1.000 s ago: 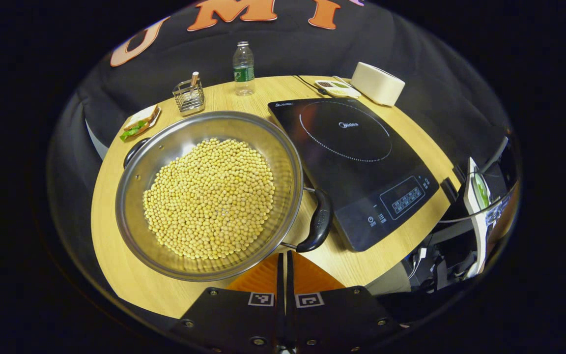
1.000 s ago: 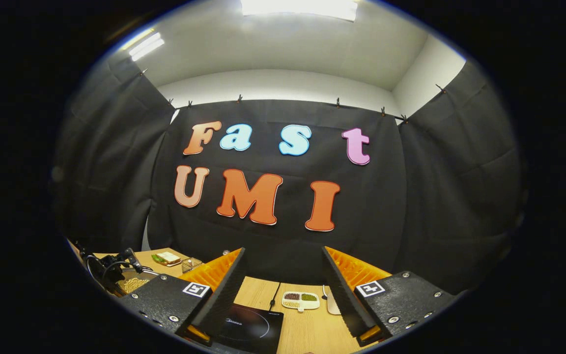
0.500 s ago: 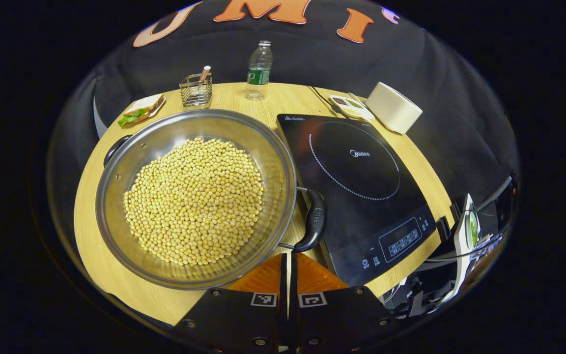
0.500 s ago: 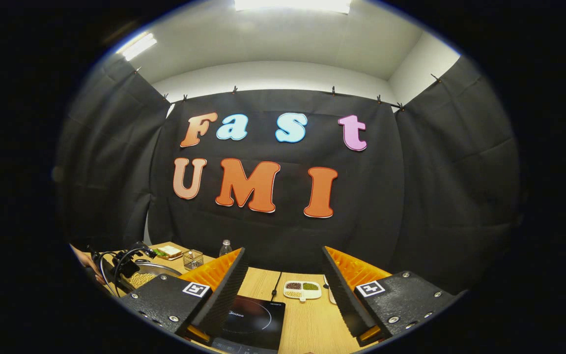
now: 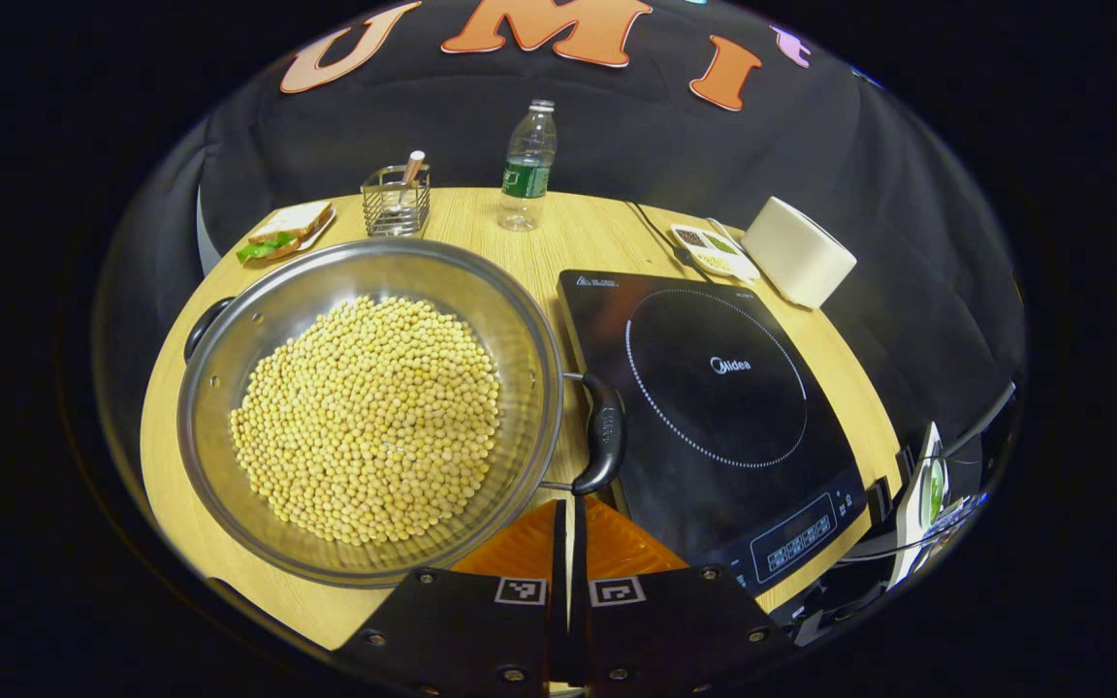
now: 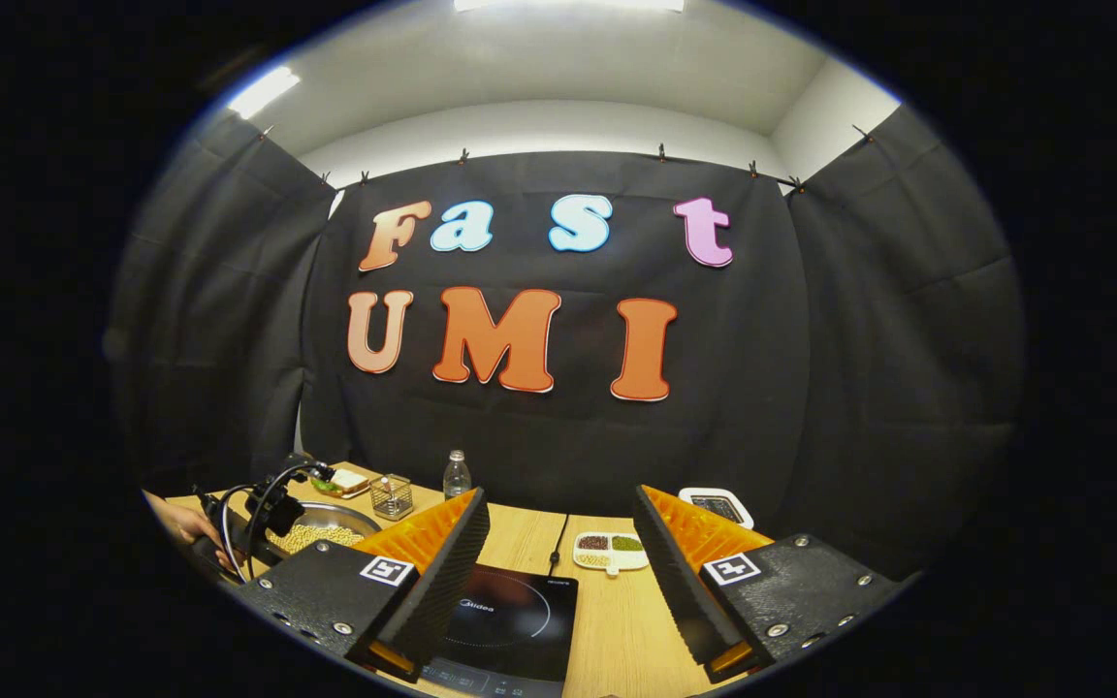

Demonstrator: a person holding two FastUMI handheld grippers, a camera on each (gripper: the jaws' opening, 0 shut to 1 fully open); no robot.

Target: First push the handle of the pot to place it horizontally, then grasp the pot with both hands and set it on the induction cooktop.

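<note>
Now the left gripper (image 5: pixel 566 523), its two fingers pressed together, has pushed the near black handle (image 5: pixel 603 432) of the pot (image 5: pixel 229 407) further round. Over the last second the handle has swung toward the cooktop side, so I judge the push is nearly finished. The pot is shiny round steel, full of small pale beans (image 5: pixel 369 417), and sits on the wooden table (image 5: pixel 578 223), just beside the flat glossy black induction cooktop (image 5: pixel 714 378). The right gripper (image 6: pixel 558 582) hangs spread wide above the cooktop, holding nothing. Farther back stand a wire basket (image 5: pixel 396 199) and a clear bottle (image 5: pixel 529 165).
</note>
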